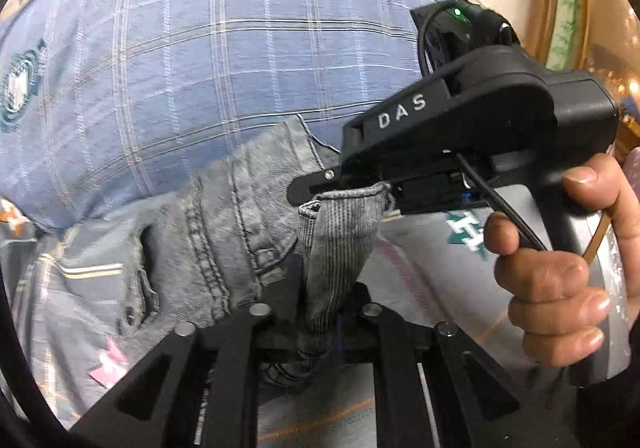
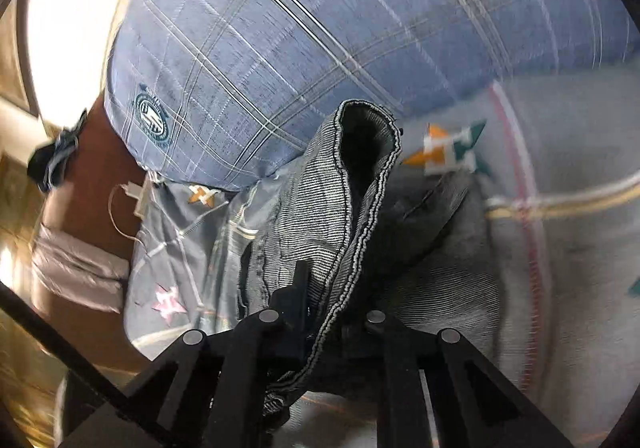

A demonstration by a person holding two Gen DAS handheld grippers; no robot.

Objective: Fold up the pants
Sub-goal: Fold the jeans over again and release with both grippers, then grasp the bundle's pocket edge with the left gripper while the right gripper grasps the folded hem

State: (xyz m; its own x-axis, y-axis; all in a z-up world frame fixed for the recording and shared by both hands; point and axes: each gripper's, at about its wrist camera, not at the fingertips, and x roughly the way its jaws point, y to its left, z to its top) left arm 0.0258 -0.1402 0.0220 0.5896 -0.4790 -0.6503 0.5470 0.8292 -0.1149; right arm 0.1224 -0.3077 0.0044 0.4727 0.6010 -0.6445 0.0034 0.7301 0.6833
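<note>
Grey denim pants (image 1: 224,224) lie on a patterned grey bedsheet (image 1: 76,288). My left gripper (image 1: 320,312) is shut on a strip of the grey denim, which rises from between its fingers. In the left wrist view my right gripper (image 1: 340,190) reaches in from the right, held by a hand (image 1: 560,272), and is shut on the hem end of that strip. In the right wrist view my right gripper (image 2: 324,312) pinches the pants' hemmed edge (image 2: 360,208), and the open leg end stands up in front of it.
A large blue plaid pillow (image 1: 224,48) lies on the bed just behind the pants, also in the right wrist view (image 2: 320,40). A brown bed frame (image 2: 92,168) with a cable and a grey bundle (image 2: 76,272) sits at the left. A cream wall is behind.
</note>
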